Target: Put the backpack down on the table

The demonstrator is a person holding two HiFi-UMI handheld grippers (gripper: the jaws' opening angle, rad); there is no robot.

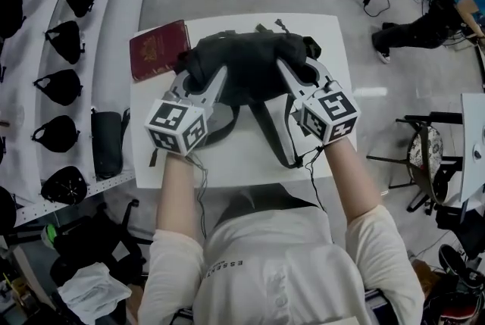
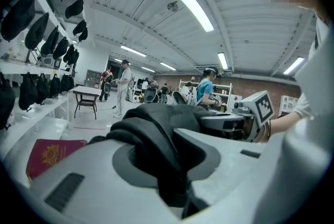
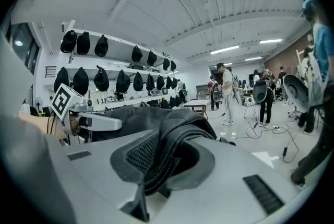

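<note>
White table is sitting in front of the person. Black backpack is hanging over its far half between both tongs, with straps trailing toward the near edge; can't tell if its base is touching the tabletop. Left gripper is clamping a thick black fold of the bag on one side. Right gripper is pinching a padded, mesh-lined edge on the other side. Red book is lying flat on the table just left of the bag.
</note>
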